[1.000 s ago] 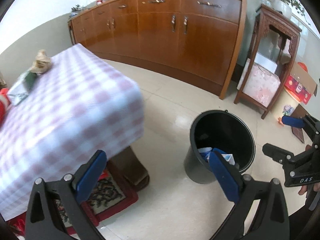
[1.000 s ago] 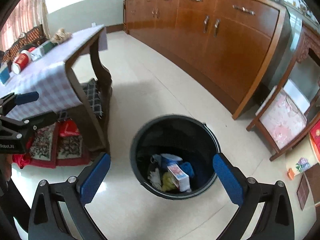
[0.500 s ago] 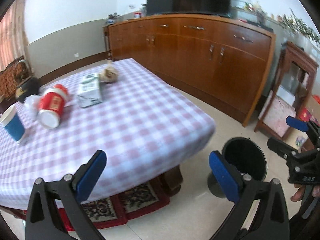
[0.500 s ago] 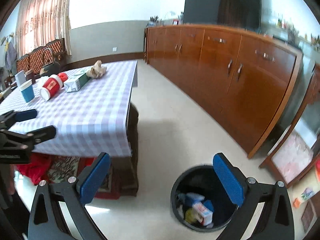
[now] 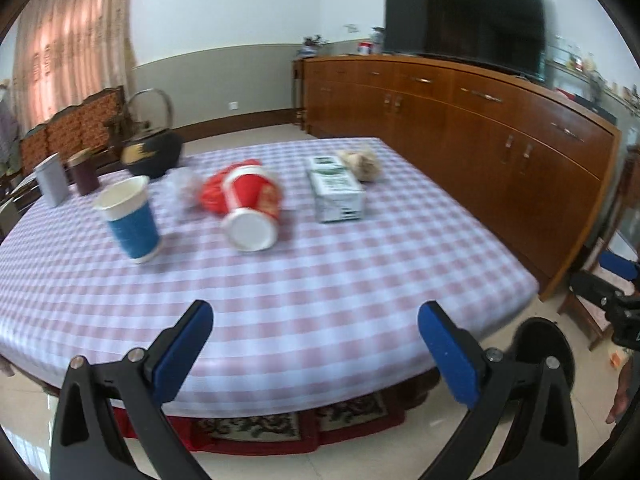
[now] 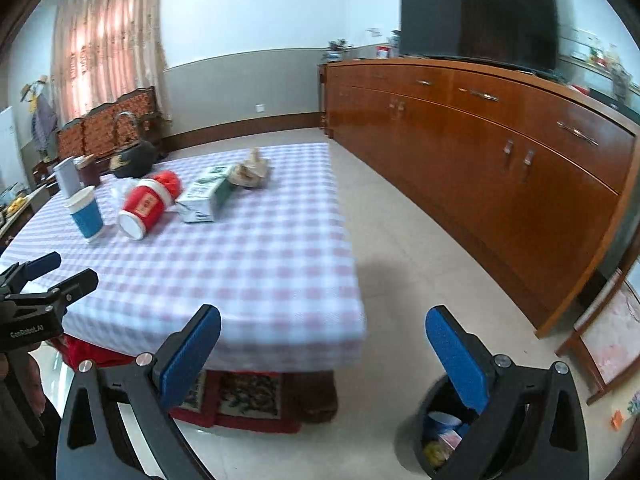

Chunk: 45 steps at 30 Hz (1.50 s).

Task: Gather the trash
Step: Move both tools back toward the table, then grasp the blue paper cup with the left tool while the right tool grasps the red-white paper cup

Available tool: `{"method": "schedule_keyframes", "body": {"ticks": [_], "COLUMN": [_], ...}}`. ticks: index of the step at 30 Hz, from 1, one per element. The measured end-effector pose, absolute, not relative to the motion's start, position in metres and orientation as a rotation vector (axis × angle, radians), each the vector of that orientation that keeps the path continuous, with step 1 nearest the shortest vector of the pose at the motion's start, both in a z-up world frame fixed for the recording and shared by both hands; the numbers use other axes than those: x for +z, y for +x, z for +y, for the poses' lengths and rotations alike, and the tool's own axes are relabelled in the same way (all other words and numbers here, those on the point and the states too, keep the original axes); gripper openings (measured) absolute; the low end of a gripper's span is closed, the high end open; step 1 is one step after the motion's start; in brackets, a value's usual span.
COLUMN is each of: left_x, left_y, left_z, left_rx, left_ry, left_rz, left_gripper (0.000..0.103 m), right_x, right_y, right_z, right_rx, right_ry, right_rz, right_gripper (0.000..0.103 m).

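Note:
On the checked tablecloth (image 5: 320, 272) lie a tipped red cup (image 5: 250, 208), a green-and-white carton (image 5: 336, 190), a crumpled brown paper wad (image 5: 362, 164) and a clear plastic scrap (image 5: 182, 190); a blue paper cup (image 5: 132, 220) stands upright. My left gripper (image 5: 316, 352) hangs open and empty over the table's near edge. My right gripper (image 6: 324, 360) is open and empty off the table's corner, above the floor. The black trash bin (image 6: 436, 436) with trash inside sits on the floor behind the right finger; its rim (image 5: 540, 344) shows in the left wrist view.
A black kettle (image 5: 150, 152) and two tins (image 5: 50, 180) stand at the table's far left. A long wooden sideboard (image 6: 500, 168) with a TV (image 6: 480, 12) runs along the right wall. Red patterned rugs (image 6: 240, 396) lie under the table. Open tile floor separates table and sideboard.
Both grippers have lifted and swung from the bin toward the table. The table items now fill the left wrist view, and the bin has dropped to the frames' lower right corners.

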<state>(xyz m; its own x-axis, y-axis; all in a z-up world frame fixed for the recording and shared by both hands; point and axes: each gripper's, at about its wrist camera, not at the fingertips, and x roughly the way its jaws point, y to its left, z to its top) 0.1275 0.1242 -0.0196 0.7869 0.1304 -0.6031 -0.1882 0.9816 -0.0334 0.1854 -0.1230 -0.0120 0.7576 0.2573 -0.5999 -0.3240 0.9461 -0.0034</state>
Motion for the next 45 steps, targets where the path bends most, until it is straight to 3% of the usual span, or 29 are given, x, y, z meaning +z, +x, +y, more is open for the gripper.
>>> {"method": "schedule_keyframes", "body": {"ticks": [17, 23, 34, 35, 37, 45], "left_x": [-0.033, -0.039, -0.044, -0.045, -0.047, -0.05], "left_y": [0.112, 0.122, 0.16, 0.162, 0.17, 0.204], "left_z": [0.263, 0.302, 0.319, 0.318, 0.318, 0.319], "left_rx": [0.424, 0.46, 0.444, 0.442, 0.439, 0.408], "left_ry": [-0.166, -0.189, -0.194, -0.191, -0.19, -0.206], "left_rz": [0.64, 0.646, 0.671, 0.673, 0.681, 0.69], "left_gripper": [0.102, 0.1, 0.097, 0.097, 0.096, 0.095], "right_x": [-0.012, -0.024, -0.053, -0.057, -0.061, -0.046], "right_y": [0.23, 0.253, 0.304, 0.308, 0.313, 0.32], "right_z": [0.048, 0.104, 0.163, 0.166, 0.168, 0.16], "right_rx": [0.526, 0.59, 0.632, 0.636, 0.652, 0.677], "right_ry": [-0.129, -0.148, -0.149, -0.147, -0.142, -0.135], "right_rz": [0.624, 0.662, 0.795, 0.812, 0.83, 0.754], "right_gripper": [0.103, 0.094, 0.089, 0.087, 0.066, 0.063]}}
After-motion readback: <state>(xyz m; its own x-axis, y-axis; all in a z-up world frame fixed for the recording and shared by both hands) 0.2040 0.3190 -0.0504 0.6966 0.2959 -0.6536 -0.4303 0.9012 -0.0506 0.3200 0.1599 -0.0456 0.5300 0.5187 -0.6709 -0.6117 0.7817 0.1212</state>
